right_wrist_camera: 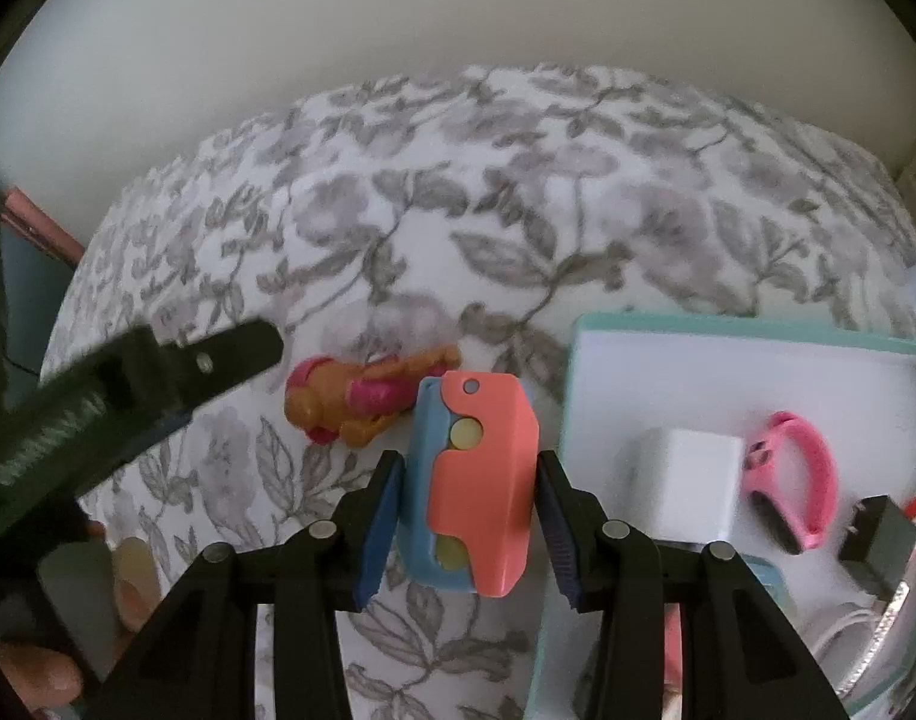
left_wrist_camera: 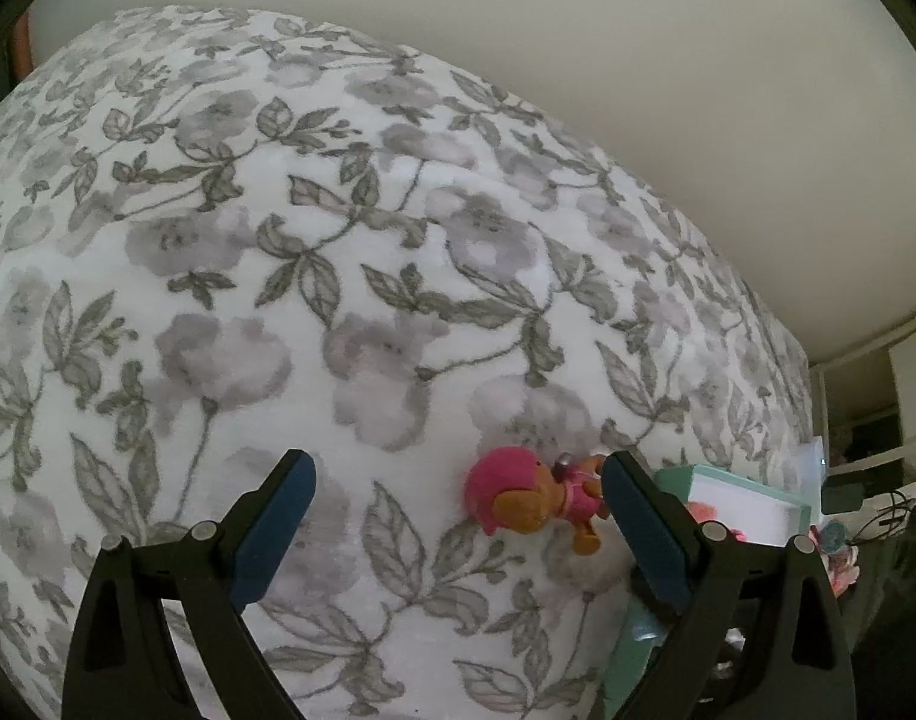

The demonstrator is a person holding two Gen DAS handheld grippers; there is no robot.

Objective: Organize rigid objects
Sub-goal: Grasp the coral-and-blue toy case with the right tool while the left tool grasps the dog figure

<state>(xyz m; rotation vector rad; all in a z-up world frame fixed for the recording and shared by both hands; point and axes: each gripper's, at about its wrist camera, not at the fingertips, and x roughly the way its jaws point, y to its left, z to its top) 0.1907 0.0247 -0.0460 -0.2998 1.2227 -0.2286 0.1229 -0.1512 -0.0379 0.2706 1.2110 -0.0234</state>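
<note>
A pink-helmeted orange dog figure point(left_wrist_camera: 532, 501) lies on the floral bedspread point(left_wrist_camera: 338, 300), just inside my left gripper's right finger. My left gripper point(left_wrist_camera: 458, 474) is open and empty above the cover. In the right wrist view the figure point(right_wrist_camera: 362, 399) lies left of a salmon and blue plastic toy point(right_wrist_camera: 478, 483). My right gripper point(right_wrist_camera: 466, 474) is closed on that toy, a pad on each side, and holds it over the bedspread point(right_wrist_camera: 487, 210). A teal-rimmed white box point(right_wrist_camera: 727, 372) sits at the right.
The box holds a white cube point(right_wrist_camera: 694, 483), a pink band point(right_wrist_camera: 787, 471), a dark plug point(right_wrist_camera: 877, 540) and a white cable point(right_wrist_camera: 841, 630). The box also shows in the left wrist view point(left_wrist_camera: 739, 504). A plain wall point(left_wrist_camera: 637, 60) stands behind the bed. My left gripper's arm point(right_wrist_camera: 128, 396) crosses the left side.
</note>
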